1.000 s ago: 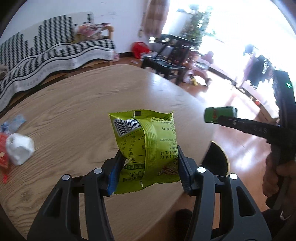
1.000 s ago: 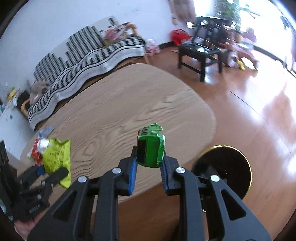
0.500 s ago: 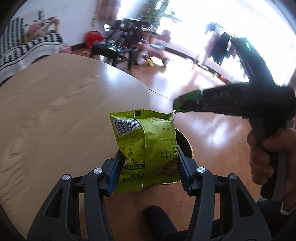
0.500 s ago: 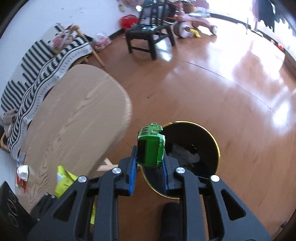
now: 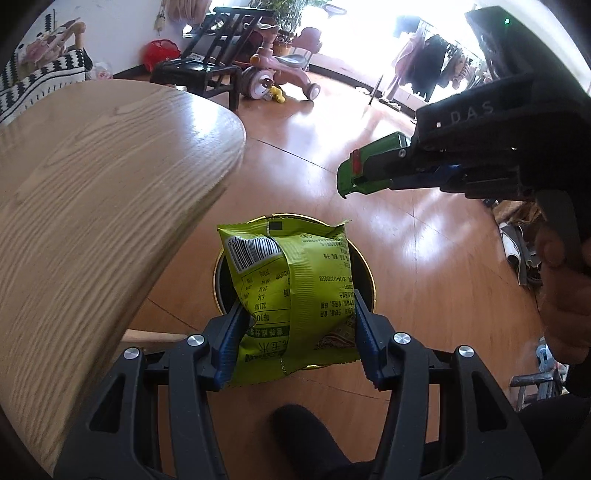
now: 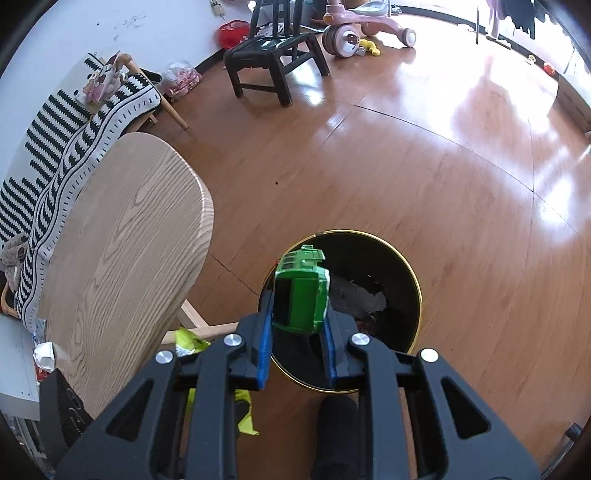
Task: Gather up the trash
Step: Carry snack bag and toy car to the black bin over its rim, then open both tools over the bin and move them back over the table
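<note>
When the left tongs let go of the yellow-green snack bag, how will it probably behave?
The yellow-green foil snack bag looks puffy and creased, so probably light and floppy. It may flutter rather than drop straight into the gold-rimmed black bin under it. The left tongs dent its sides, suggesting it yields easily.

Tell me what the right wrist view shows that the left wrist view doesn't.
Only the right wrist view shows inside the black trash bin, with crumpled trash at the bottom, and the crumpled white paper by the table's near end. Only the left wrist view shows the green snack bag's barcode and print, and the clothes rack. Both show the bag, the green toy truck, bin, table, black chair and pink tricycle.
</note>
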Tool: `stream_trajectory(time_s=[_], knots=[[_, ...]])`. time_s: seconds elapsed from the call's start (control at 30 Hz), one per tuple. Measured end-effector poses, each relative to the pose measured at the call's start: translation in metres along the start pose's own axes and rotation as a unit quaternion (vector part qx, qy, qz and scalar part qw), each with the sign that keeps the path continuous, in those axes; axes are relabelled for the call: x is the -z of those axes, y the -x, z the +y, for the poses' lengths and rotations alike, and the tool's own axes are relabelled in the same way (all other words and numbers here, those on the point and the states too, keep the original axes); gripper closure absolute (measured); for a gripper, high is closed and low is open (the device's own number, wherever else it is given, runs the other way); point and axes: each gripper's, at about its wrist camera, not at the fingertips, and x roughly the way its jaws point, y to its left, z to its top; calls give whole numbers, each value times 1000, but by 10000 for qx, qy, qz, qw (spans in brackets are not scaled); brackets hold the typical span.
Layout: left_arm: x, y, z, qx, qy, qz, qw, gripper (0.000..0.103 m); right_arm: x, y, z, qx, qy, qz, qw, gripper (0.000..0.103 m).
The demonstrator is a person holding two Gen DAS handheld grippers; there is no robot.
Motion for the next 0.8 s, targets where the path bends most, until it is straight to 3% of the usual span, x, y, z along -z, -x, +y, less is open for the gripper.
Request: stream_trajectory(time_s=[0.23, 0.27, 0.3, 0.37, 0.4, 0.63, 0.8], knots=[[-4, -9, -7, 94, -250, -47, 9996, 47, 1, 1, -1, 135, -144, -28, 9998, 79], [-5, -12, -6, 129, -217, -43, 9997, 41, 1, 0, -2, 181, -189, -14, 9997, 76], [-5, -13, -6, 154, -195, -52, 9997, 32, 1, 1, -3, 203, -229, -31, 9995, 63], [-7, -13, -5, 159, -162, -105, 9997, 26, -1, 4, -5, 221, -289, -141, 9992, 39], [-6, -14, -6, 170, -170, -101, 9997, 25, -2, 7, -4, 249, -288, -218, 9990, 36], [-4, 3, -13, 63, -280, -126, 9995, 18, -3, 13, 12, 169, -182, -354, 9991, 35], [-5, 52, 6, -105, -121, -405, 9991, 12, -2, 26, 47, -38, 189, -642, 9977, 28]])
